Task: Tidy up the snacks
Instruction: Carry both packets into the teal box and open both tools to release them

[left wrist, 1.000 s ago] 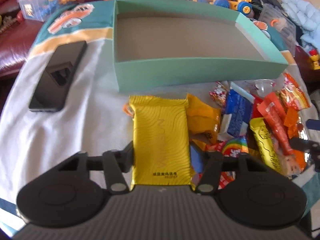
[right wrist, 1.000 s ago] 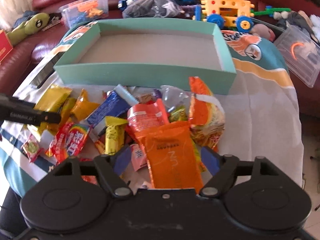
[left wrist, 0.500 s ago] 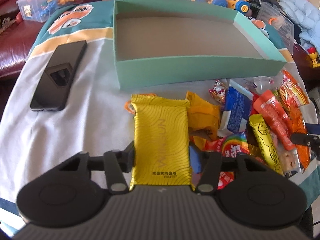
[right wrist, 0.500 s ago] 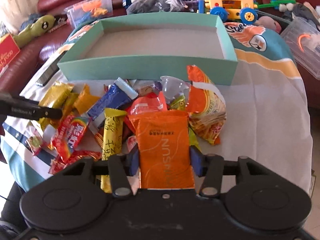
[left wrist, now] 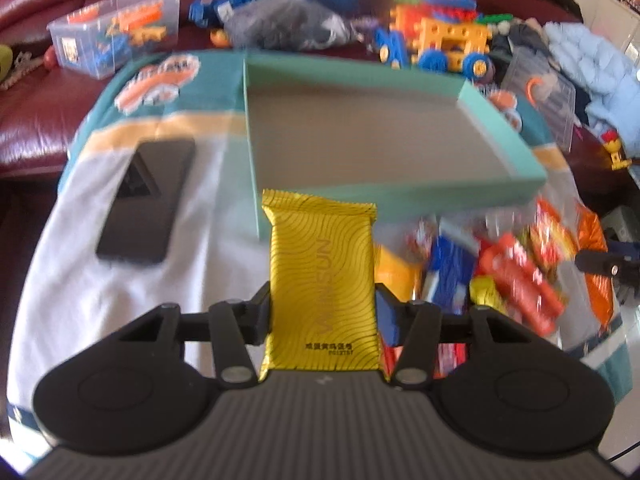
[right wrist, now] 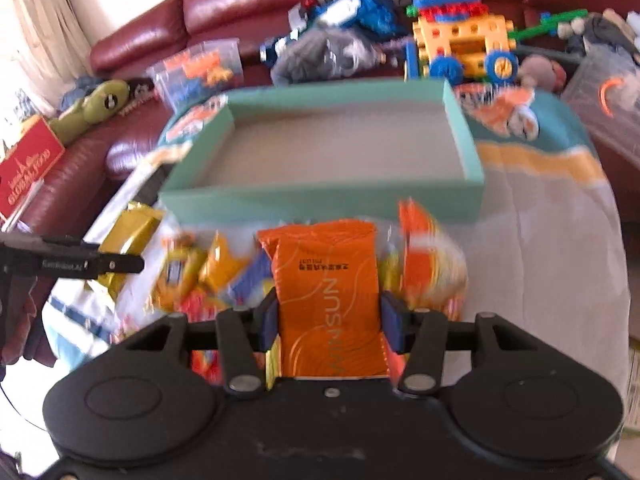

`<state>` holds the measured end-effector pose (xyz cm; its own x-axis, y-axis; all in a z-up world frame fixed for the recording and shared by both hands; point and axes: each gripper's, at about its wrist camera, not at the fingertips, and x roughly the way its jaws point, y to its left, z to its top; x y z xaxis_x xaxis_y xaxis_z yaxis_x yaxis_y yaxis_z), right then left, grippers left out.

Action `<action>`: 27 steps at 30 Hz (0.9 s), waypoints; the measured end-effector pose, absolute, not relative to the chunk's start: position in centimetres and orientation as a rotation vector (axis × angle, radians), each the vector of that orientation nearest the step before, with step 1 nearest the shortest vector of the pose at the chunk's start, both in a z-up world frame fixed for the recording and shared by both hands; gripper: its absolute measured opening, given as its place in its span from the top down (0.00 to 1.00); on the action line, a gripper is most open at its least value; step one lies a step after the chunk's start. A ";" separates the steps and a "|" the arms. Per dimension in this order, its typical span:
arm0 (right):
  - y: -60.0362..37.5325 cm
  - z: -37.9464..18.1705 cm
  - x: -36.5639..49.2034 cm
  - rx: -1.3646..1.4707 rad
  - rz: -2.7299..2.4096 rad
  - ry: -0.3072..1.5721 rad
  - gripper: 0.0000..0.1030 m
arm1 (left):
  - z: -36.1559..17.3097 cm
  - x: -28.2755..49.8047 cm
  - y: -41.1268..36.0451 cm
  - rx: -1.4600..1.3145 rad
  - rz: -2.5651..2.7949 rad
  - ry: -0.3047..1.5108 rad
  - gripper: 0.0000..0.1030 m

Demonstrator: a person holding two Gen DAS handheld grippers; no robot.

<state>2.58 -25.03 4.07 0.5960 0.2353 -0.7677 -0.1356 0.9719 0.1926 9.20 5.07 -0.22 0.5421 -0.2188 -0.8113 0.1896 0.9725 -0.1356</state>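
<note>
I have a packet in each tool: the left gripper (left wrist: 323,316) is clamped on the sides of the yellow packet (left wrist: 322,280), and the right gripper (right wrist: 329,316) is pinched the same way on the orange packet (right wrist: 329,300), jaws on both roughly half closed with the pads pressing the wrapper edges. Both packets hang clear of the snack pile (right wrist: 208,276) on the cloth, just short of the near wall of the green box (left wrist: 400,200), which looks bare inside (its floor shows nothing but grey card). I judge this the carry step, pick-up done and drop not yet made. Next I need to bring each packet forward over that near wall, keep the two tools apart, and let go only once the packets are above the box floor.
</note>
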 end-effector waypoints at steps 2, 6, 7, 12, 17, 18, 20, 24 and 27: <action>-25.6 5.3 4.3 0.131 0.208 0.877 0.52 | 0.7 10.7 5.1 -0.034 -0.237 0.947 0.51; -27.2 7.3 9.2 0.127 0.172 0.842 0.52 | 2.0 15.6 4.6 -0.037 -0.211 0.909 0.51; -27.6 7.4 10.6 0.128 0.162 0.843 0.52 | 2.2 16.9 4.4 -0.042 -0.206 0.903 0.51; -29.1 6.7 18.5 0.123 0.109 0.852 0.52 | 1.6 24.4 2.9 -0.056 -0.180 0.900 0.51; -29.2 3.4 25.5 0.079 0.071 0.882 0.52 | -0.9 30.1 1.7 -0.037 -0.153 0.925 0.51; -29.2 2.7 26.9 0.078 0.068 0.889 0.52 | -1.4 31.0 1.6 -0.033 -0.148 0.930 0.51; -29.3 1.2 28.8 0.074 0.066 0.907 0.52 | -2.2 32.5 1.5 -0.030 -0.143 0.939 0.51; -29.3 -1.6 31.4 0.061 0.068 0.924 0.50 | -3.2 34.2 1.0 0.004 -0.126 0.915 0.49; -29.3 -2.5 32.6 0.080 0.075 0.914 0.28 | -3.0 34.1 1.0 0.007 -0.095 0.887 0.14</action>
<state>32.57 -29.32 -2.48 0.6086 0.0991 -0.7873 -0.0310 0.9944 0.1012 34.08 0.97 -2.97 0.6280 -0.0805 -0.7740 0.0860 0.9957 -0.0338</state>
